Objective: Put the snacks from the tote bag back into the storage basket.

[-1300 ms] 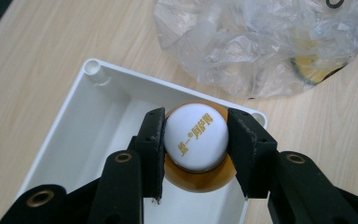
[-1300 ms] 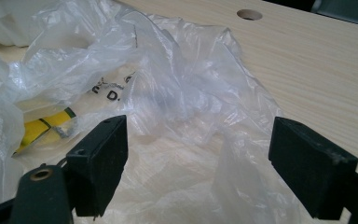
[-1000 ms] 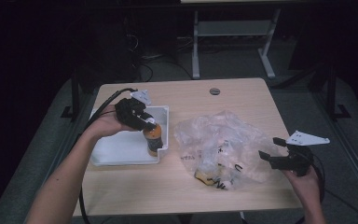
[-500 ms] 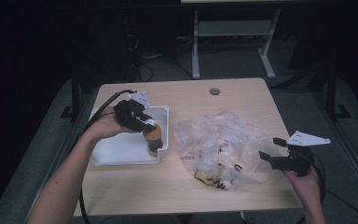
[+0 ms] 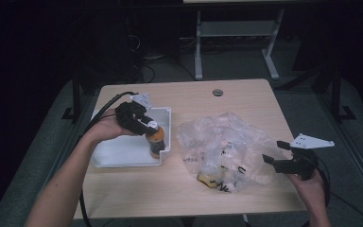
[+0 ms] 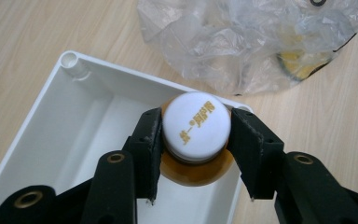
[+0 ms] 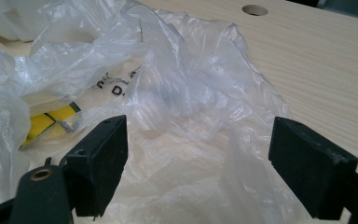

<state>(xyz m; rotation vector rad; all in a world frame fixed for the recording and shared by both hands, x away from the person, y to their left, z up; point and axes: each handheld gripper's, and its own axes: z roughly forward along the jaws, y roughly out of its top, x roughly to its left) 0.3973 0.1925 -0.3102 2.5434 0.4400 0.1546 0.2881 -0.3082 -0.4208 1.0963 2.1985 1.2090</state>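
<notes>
An orange bottle [image 5: 155, 142] with a white cap [image 6: 196, 126] stands upright in the near right corner of a white tray [image 5: 123, 152]. My left gripper [image 5: 147, 125] reaches down over it. Its jaws have just been opening, and the cap sits between the pads [image 6: 150, 135], which flank it closely without squeezing. At the right, my right gripper [image 5: 272, 160] stands open at the edge of a crumpled clear plastic bag [image 5: 224, 142]. In the right gripper view the bag's film [image 7: 168, 70] lies under and between the wide-spread jaws of that gripper [image 7: 198, 140], ungripped.
A yellow-and-black packet [image 5: 212, 180] lies inside the bag near the table's front. A round cable hole [image 5: 217, 92] sits at the table's back middle. The tray's inside [image 6: 74, 121] is bare apart from the bottle. Dark floor and a desk frame lie beyond the table.
</notes>
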